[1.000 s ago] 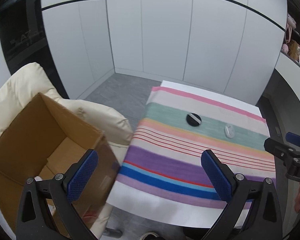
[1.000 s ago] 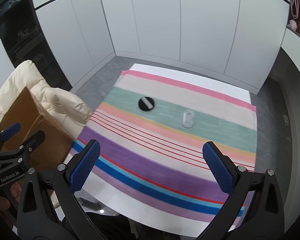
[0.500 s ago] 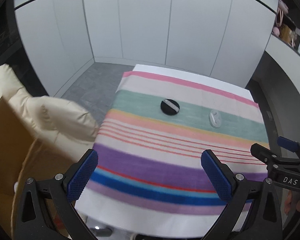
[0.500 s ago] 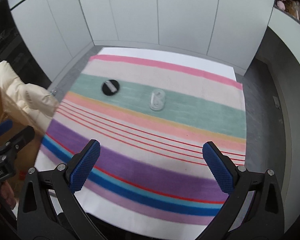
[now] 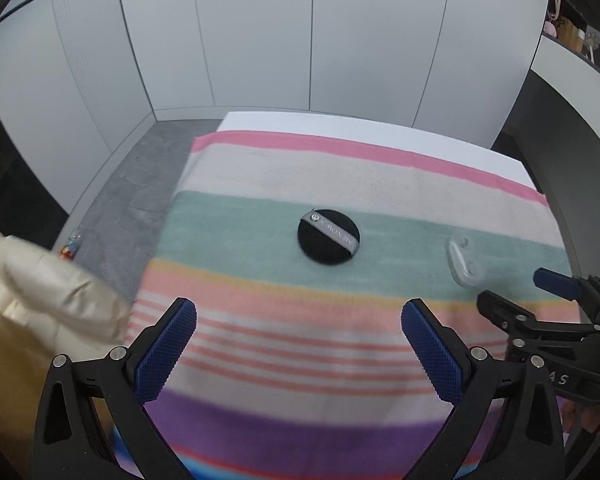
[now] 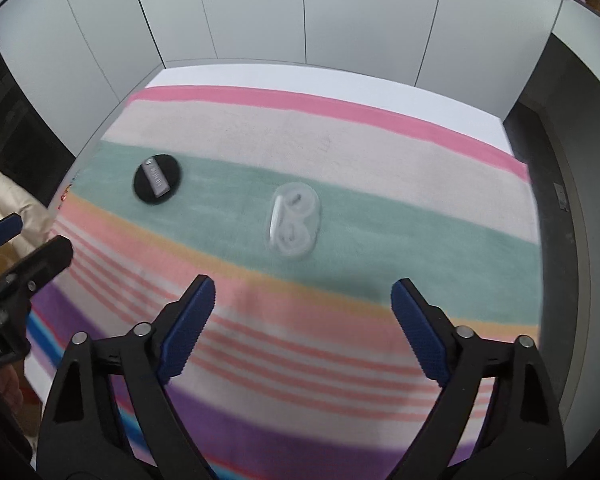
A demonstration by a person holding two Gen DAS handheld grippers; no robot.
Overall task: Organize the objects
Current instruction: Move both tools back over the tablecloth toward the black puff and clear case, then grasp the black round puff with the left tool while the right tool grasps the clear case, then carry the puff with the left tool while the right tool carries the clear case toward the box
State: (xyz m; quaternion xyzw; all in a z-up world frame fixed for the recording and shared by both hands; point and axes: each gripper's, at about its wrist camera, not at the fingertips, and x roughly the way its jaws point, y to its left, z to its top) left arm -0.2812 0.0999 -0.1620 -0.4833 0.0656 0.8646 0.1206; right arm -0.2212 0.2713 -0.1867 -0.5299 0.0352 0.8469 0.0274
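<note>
Black puff (image 5: 328, 242): round, grey strap across it, flat on the green stripe, frame centre.
Clear case (image 6: 294, 221): on the same stripe, well apart from the puff, centre of the right wrist view.
Striped cloth (image 5: 284, 344): covers the white bench (image 5: 364, 130).
Left gripper (image 5: 299, 342): fingers wide apart, empty.
Right gripper (image 6: 303, 320): fingers closing, nothing between them, case just beyond.
Cream jacket (image 5: 40, 300): left edge.

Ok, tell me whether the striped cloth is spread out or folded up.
Spread out. The striped cloth lies flat across the table, with the black puff and clear plastic case resting on its green band.
</note>
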